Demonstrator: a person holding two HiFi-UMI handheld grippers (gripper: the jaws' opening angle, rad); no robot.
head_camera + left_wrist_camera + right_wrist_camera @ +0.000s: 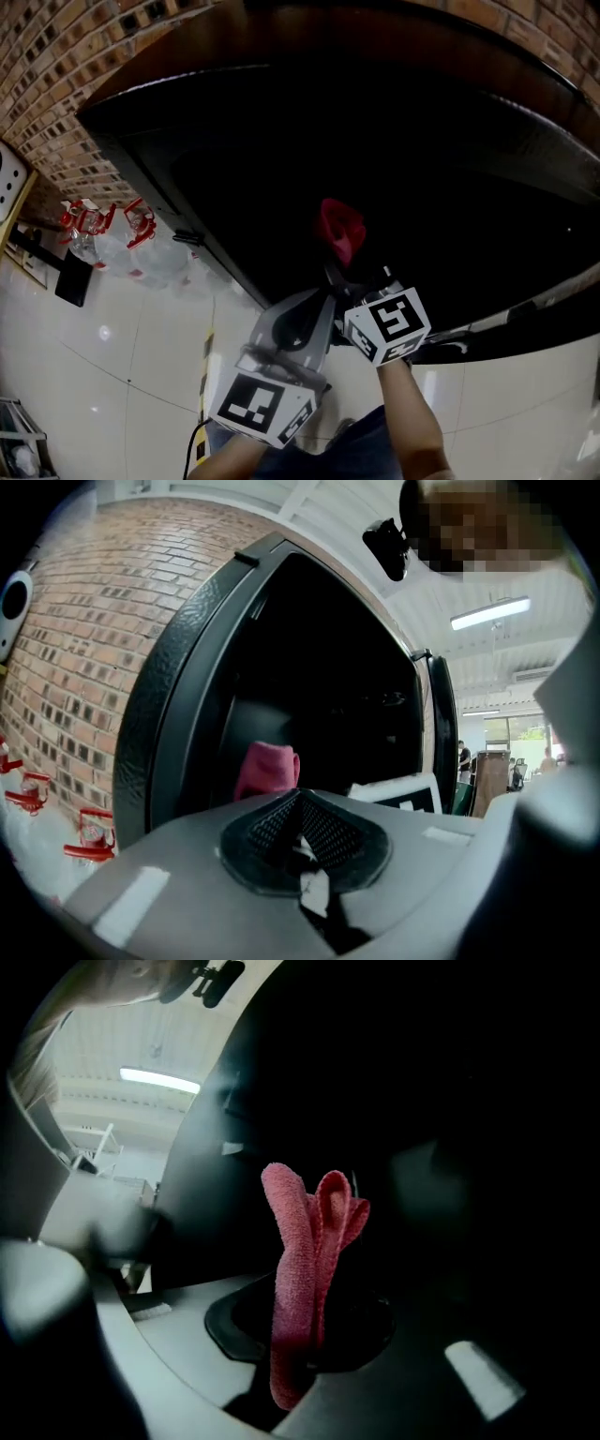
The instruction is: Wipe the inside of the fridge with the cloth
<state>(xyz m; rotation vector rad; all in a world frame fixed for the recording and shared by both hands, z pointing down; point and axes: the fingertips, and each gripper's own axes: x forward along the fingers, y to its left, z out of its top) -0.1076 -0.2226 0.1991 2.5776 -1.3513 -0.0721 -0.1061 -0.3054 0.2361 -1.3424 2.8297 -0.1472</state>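
A brick wall [56,84] fills the upper left of the head view, with clear red-handled water jugs [122,246] at its foot on a glossy pale floor [112,366]. A strip light [489,613] glows upper right in the left gripper view.

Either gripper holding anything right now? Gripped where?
Right gripper is shut on the pink cloth, pinched near its lower end, folds standing past the jaws. Left gripper shut, empty.

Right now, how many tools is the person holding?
2. The left tool, nearer the brick wall, is shut and empty; the right tool beside it grips the red cloth in front of the dark fridge.
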